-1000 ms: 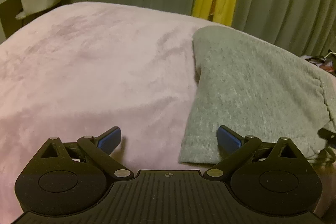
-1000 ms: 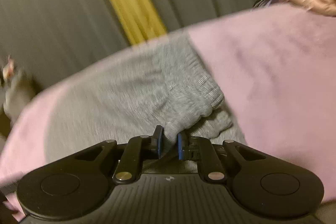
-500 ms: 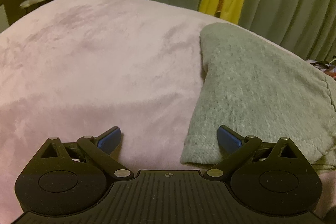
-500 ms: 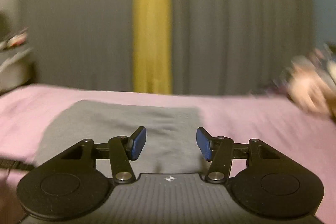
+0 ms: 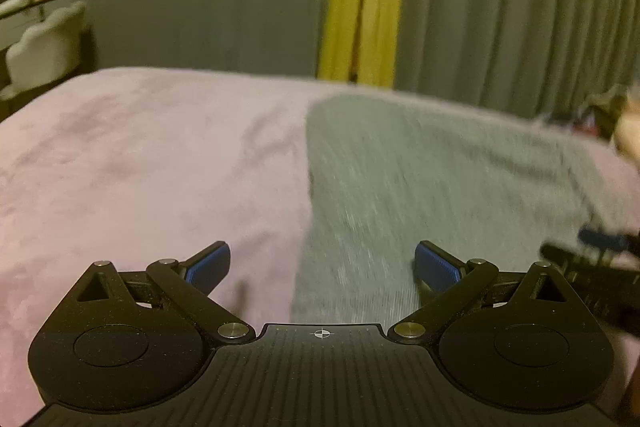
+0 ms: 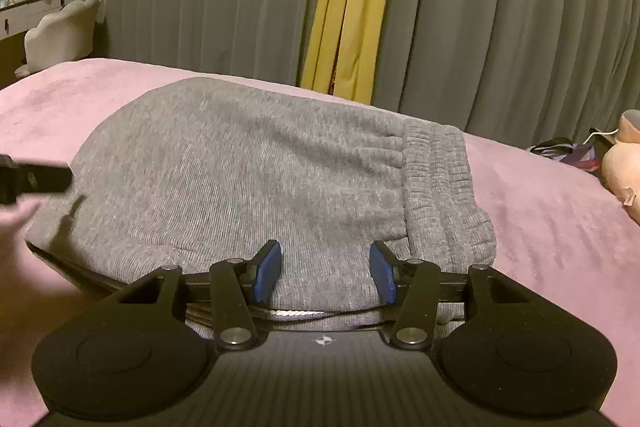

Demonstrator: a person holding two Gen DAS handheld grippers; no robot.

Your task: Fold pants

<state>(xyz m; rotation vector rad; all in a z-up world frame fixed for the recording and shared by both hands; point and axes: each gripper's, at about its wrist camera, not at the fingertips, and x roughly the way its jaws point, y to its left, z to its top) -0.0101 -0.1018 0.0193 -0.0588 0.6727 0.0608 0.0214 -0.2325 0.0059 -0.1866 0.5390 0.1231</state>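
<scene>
Folded grey ribbed-knit sweatpants (image 6: 256, 179) lie flat on a pink plush bedspread (image 6: 560, 227), both black blue-padded tools, left gripper (image 5: 322, 263) and right gripper (image 6: 325, 267), released above them, the fold apparently set down.

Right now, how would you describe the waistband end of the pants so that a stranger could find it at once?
Start from the pink blanket that covers the bed. On it lie the folded grey sweatpants, and the elastic waistband forms their right edge in the right wrist view. Its gathered, ribbed puckers set it apart from the smoother knit beside it.
</scene>
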